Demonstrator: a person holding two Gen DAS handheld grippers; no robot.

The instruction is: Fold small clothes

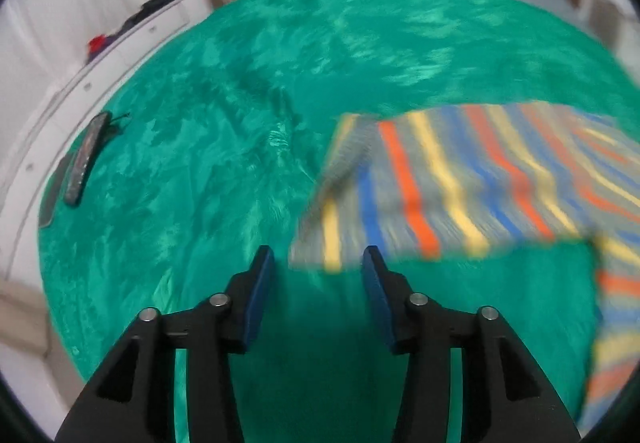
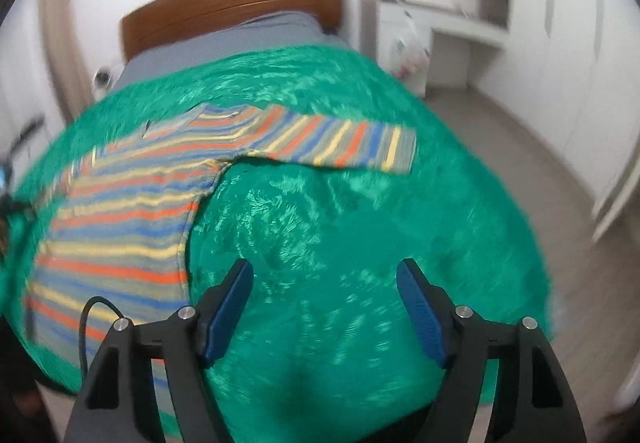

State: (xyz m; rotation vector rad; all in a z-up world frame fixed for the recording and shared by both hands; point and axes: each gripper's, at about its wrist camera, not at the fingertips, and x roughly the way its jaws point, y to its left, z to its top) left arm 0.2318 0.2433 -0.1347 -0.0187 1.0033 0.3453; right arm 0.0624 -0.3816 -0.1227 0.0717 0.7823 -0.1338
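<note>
One striped garment on one green blanket; two grippers, both empty.

Through the left wrist camera we are seeing the left gripper [image 1: 318, 263] hanging over the green blanket [image 1: 208, 163], its two blue pads apart with nothing between them; one sleeve end of the striped shirt [image 1: 440, 183] is lying just ahead, blurred, and one dark flat object [image 1: 86, 159] is resting near the blanket's left edge. Through the right wrist camera we are seeing the right gripper [image 2: 325, 275] standing wide open over bare blanket, the single shirt [image 2: 132, 211] lying spread to its left with one sleeve [image 2: 340, 143] stretched sideways, one wooden headboard [image 2: 232, 7] behind.
</note>
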